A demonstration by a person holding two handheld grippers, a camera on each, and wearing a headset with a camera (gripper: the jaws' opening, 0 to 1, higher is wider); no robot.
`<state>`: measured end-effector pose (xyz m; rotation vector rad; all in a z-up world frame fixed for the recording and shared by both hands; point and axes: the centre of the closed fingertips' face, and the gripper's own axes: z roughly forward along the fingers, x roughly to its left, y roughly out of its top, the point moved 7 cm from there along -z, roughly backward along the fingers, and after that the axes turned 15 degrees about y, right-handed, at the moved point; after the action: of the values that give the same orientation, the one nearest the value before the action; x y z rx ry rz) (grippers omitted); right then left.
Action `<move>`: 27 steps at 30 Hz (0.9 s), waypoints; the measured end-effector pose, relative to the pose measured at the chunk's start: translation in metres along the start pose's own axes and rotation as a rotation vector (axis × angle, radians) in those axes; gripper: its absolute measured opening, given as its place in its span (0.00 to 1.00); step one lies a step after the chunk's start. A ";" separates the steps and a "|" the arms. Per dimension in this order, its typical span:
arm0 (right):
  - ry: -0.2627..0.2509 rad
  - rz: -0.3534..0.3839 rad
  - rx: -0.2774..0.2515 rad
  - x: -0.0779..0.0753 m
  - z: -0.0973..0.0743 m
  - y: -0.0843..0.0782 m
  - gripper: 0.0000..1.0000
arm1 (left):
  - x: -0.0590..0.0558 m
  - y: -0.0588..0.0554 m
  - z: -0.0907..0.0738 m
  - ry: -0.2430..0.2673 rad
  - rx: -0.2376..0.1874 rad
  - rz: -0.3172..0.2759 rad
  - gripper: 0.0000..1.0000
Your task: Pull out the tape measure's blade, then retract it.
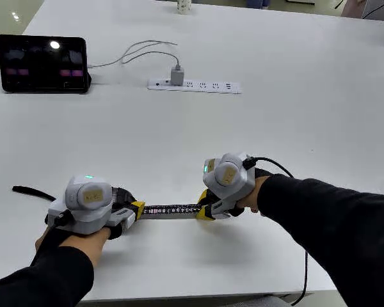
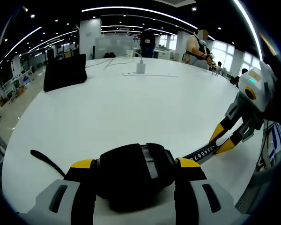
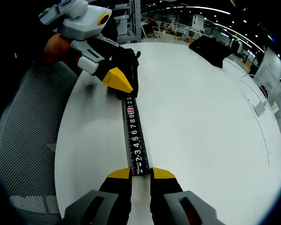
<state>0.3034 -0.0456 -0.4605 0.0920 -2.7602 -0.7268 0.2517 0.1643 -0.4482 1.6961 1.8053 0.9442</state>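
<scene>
Tightly clamped: left tool (image 2: 136, 165) on rounded black case (image 2: 131, 180), right tool (image 3: 141, 174) on flat blade (image 3: 132, 131).

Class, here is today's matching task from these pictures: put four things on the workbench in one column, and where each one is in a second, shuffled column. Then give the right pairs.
Things
1. tape measure case
2. blade
3. tablet
4. power strip

Places
A. at the far left of the table
B. gripped in the left claw
C. mid-table, far side, with a charger plugged in
D. stretched out, its tip in the right claw

Pairs: 1-B, 2-D, 3-A, 4-C
</scene>
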 end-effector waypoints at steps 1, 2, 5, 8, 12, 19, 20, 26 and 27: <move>0.001 0.000 0.001 0.000 0.000 0.000 0.11 | 0.000 0.000 0.000 -0.001 0.001 0.000 0.63; 0.001 -0.001 0.000 0.000 0.000 0.001 0.11 | 0.000 0.000 0.000 -0.002 0.002 -0.001 0.63; 0.003 -0.001 -0.002 -0.001 0.001 0.001 0.11 | 0.001 -0.001 0.000 -0.009 0.002 -0.009 0.63; 0.004 -0.003 -0.004 -0.002 0.002 0.002 0.11 | 0.001 -0.001 0.000 -0.012 0.003 -0.004 0.63; 0.004 -0.003 -0.007 -0.002 0.003 0.004 0.11 | 0.001 -0.001 0.000 -0.012 0.004 -0.004 0.63; 0.009 -0.011 -0.005 -0.002 0.006 0.008 0.11 | 0.000 -0.001 0.000 -0.010 0.004 0.000 0.63; 0.009 -0.012 -0.006 -0.002 0.006 0.008 0.11 | 0.000 -0.001 0.000 -0.010 0.004 0.000 0.63; 0.012 -0.007 -0.012 -0.002 0.008 0.011 0.11 | 0.000 -0.001 0.000 -0.012 0.006 -0.002 0.63; 0.011 -0.007 -0.014 -0.002 0.008 0.012 0.11 | 0.000 -0.001 0.000 -0.012 0.006 -0.002 0.63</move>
<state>0.3031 -0.0314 -0.4619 0.1028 -2.7452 -0.7457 0.2513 0.1648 -0.4488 1.6996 1.8038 0.9261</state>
